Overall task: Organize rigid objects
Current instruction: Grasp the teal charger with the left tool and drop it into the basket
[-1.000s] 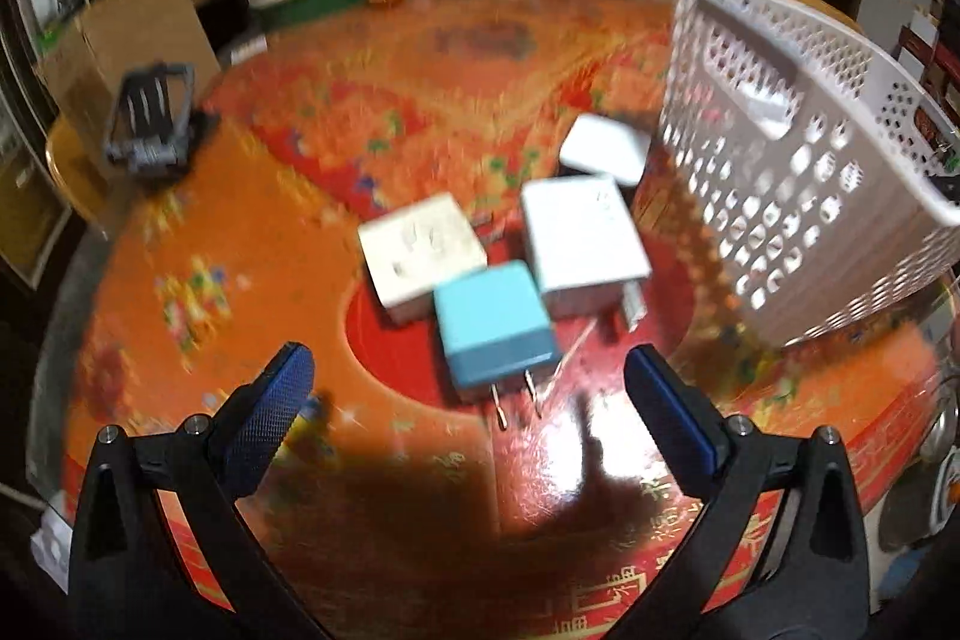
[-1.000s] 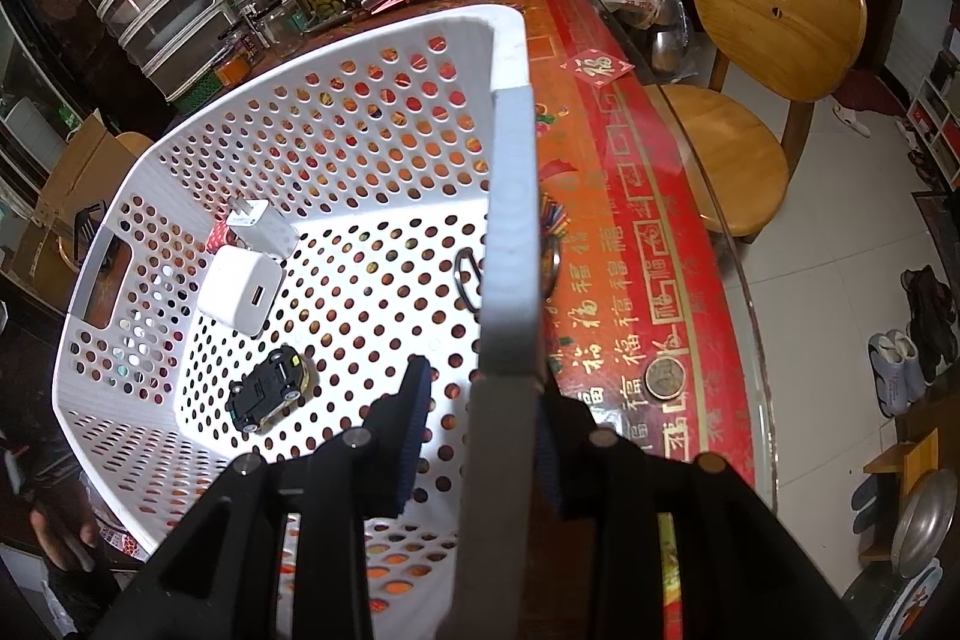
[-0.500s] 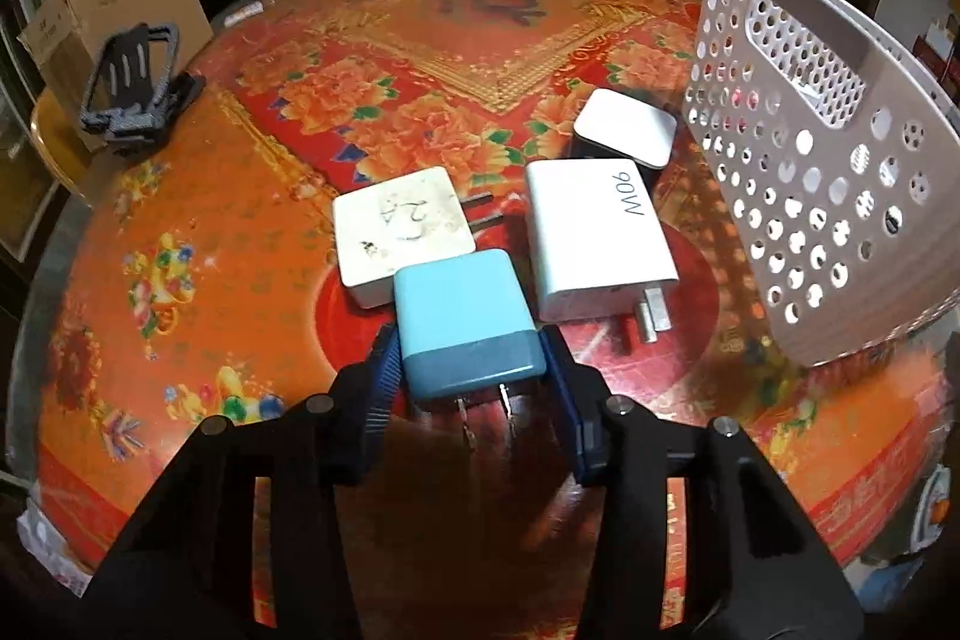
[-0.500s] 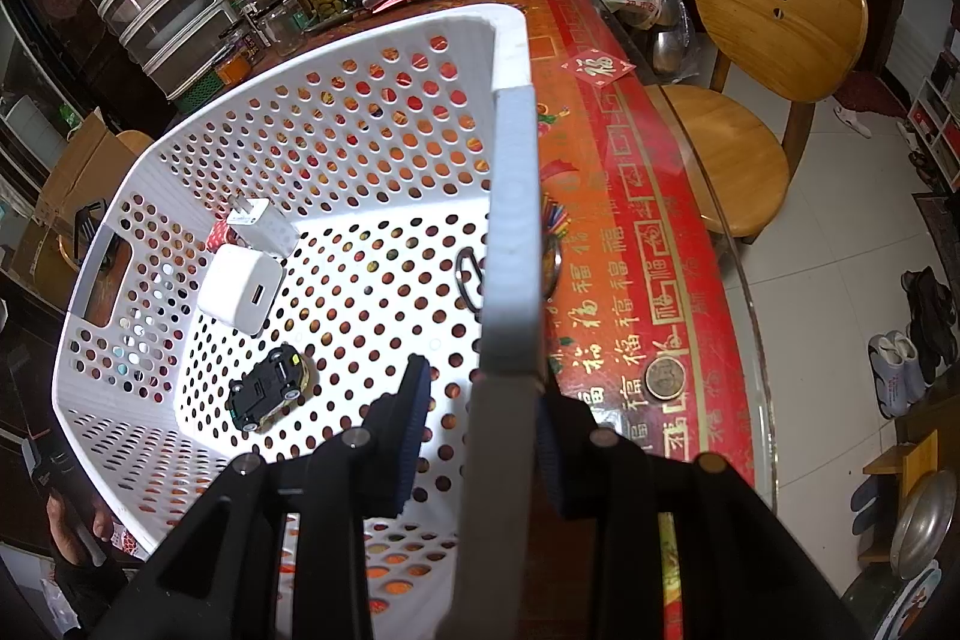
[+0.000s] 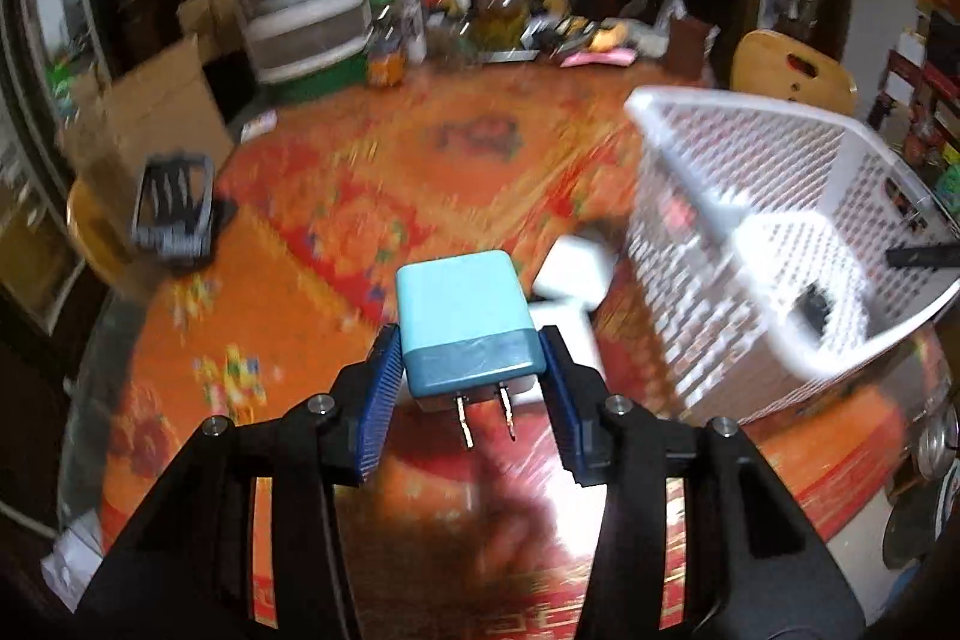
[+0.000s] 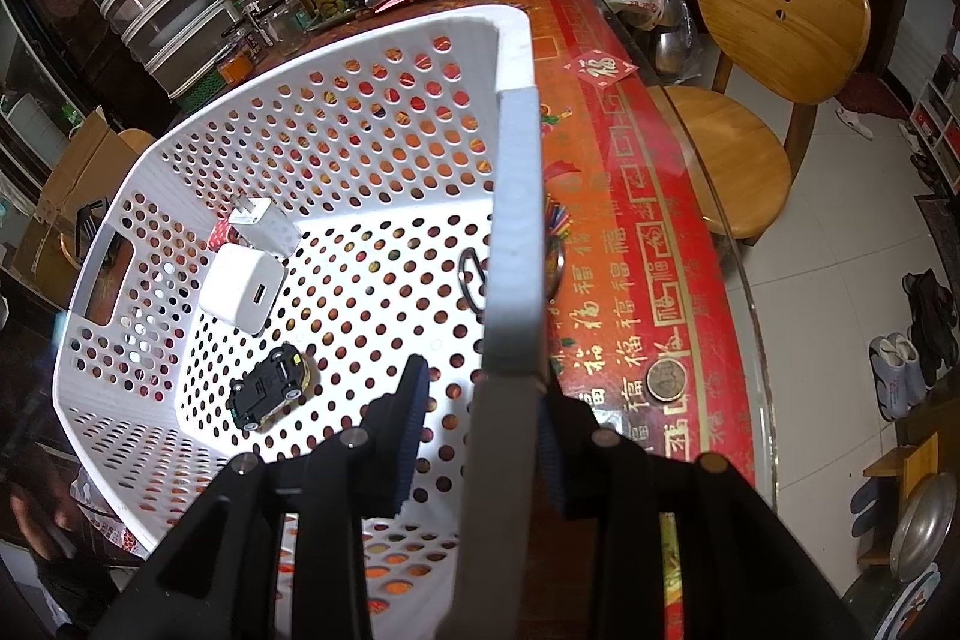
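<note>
one blue charger (image 5: pixel 465 319) is clamped between the pads of the left claw (image 5: pixel 468 388), prongs toward the camera and clear of the worktop (image 5: pixel 336 220), while at least two white chargers (image 5: pixel 573 274) remain on the worktop just beside the near wall of the white basket (image 5: pixel 708 196), so the sorting reads as partly done and the basket rim is the edge to clear on the way across. the right wrist view shows the right claw (image 6: pixel 480 418) closed narrow on the basket rim (image 6: pixel 510 244), two white chargers (image 6: pixel 243 292) and a black toy car (image 6: pixel 270 388) already inside, and most of the perforated floor open for a drop.
</note>
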### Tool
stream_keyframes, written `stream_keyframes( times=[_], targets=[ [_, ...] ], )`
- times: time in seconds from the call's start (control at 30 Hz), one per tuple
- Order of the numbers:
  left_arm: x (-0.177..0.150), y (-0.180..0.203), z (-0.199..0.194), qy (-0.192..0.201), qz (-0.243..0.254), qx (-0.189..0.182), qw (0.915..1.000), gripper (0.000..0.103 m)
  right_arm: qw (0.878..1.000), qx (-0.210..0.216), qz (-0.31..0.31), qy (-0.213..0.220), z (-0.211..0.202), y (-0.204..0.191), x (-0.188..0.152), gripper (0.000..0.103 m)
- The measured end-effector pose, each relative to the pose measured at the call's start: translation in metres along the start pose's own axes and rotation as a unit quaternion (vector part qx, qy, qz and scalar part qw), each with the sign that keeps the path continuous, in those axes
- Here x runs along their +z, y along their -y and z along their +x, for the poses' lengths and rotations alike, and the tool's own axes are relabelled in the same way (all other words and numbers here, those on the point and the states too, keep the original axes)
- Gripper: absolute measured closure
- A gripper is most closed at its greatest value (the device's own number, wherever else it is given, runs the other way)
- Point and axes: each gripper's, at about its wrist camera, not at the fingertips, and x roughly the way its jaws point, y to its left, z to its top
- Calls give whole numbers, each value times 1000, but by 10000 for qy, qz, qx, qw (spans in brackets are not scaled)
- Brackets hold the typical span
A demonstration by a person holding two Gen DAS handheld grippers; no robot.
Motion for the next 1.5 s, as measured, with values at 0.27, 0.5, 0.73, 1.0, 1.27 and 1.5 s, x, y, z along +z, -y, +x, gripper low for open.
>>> stream_keyframes(
  times=[0.27,0.5,0.73,1.0,1.27,1.5],
  targets=[
    [63,54,-14,-119,610,-440,9971,60,10000,-1,-19,12,0,0,0,69],
    [103,122,8,-557,1084,-984,9877,60,10000,2,-10,15,0,0,0,69],
    [120,209,55,-1215,1780,-1230,9687,60,10000,4,-9,13,0,1,0,69],
    [115,254,109,-2002,2096,-1305,9481,60,10000,1,-15,6,1,1,0,69],
    [103,276,130,-2281,2490,-1275,9326,63,10000,1,-18,2,1,1,0,69],
    [102,275,133,-2326,2517,-1275,9307,63,10000,0,-21,1,1,1,0,69]
  ],
)
